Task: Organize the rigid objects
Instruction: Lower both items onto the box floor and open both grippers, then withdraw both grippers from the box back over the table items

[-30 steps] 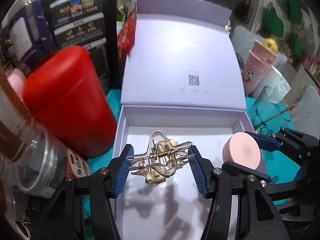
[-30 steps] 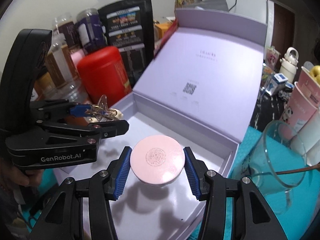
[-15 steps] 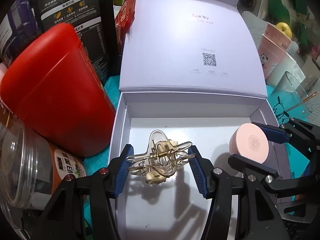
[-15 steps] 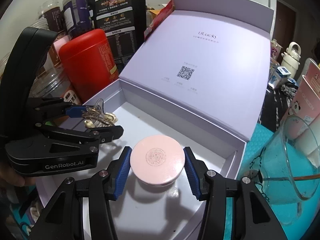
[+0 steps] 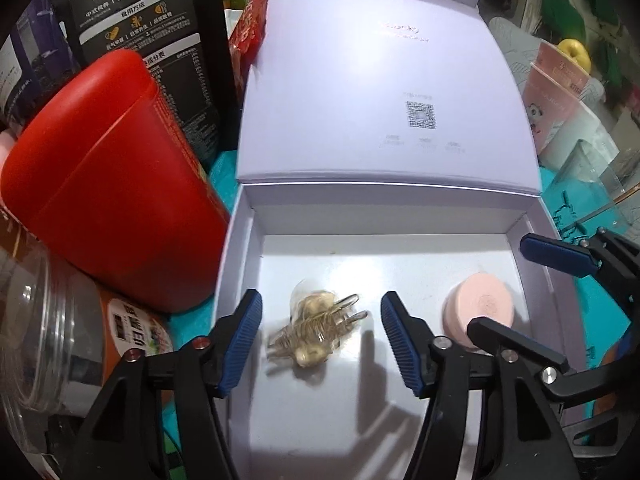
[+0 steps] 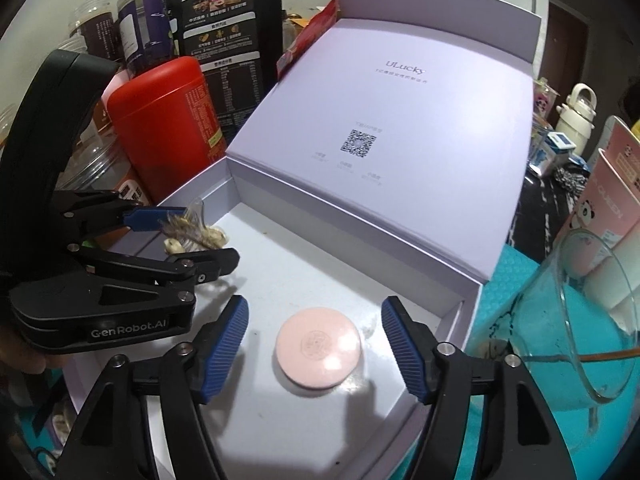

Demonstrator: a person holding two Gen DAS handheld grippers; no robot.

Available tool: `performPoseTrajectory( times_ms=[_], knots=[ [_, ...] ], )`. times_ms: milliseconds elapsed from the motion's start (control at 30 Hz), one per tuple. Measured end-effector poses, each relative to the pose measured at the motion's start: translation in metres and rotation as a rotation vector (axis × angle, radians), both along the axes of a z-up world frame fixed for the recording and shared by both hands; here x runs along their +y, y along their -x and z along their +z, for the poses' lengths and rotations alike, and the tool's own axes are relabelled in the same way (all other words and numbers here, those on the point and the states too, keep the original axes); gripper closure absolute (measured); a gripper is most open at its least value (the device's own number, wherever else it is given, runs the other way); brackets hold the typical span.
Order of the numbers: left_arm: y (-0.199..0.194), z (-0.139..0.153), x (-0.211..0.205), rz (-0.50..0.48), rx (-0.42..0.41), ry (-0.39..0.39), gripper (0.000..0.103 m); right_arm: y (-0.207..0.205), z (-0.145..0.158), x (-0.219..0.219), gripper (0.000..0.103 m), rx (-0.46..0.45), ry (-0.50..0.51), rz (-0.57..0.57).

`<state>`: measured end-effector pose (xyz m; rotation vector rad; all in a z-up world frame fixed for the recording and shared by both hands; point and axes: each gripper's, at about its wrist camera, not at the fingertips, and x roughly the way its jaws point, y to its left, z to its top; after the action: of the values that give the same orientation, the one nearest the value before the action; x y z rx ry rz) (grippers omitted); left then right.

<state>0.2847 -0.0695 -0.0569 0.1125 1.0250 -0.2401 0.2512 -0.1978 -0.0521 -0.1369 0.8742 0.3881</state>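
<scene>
Both views are lit brightly from above. Glare is seen on the box [image 5: 248, 264] floor and lid [image 6: 400, 128]. Soft shadows are cast by the left tool [image 5: 320, 338] and right tool [image 6: 314, 344] toward the near side. The hair clip [image 5: 316, 332] is motion-blurred. Edges are bent and vignetted by the fisheye.

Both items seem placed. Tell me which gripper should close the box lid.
Right, probably. The lid has its left edge crowded by the red canister and black pouch, while its right edge stands free on the side of the right gripper, which is open and holds nothing.
</scene>
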Motion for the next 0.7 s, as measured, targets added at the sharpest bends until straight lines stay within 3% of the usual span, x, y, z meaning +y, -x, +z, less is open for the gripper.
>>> performPoseTrajectory(
  times_ms=[300,700],
  knots=[
    [0.016,0.016,0.0,0.001,-0.052,0.004,0.034,0.012,0.016,-0.004,0.032,-0.031,0.003,-0.019],
    [0.049,0.063,-0.003,0.005,-0.146,0.013,0.034,0.04,0.05,-0.009,0.032,-0.09,-0.021,-0.037]
  ],
)
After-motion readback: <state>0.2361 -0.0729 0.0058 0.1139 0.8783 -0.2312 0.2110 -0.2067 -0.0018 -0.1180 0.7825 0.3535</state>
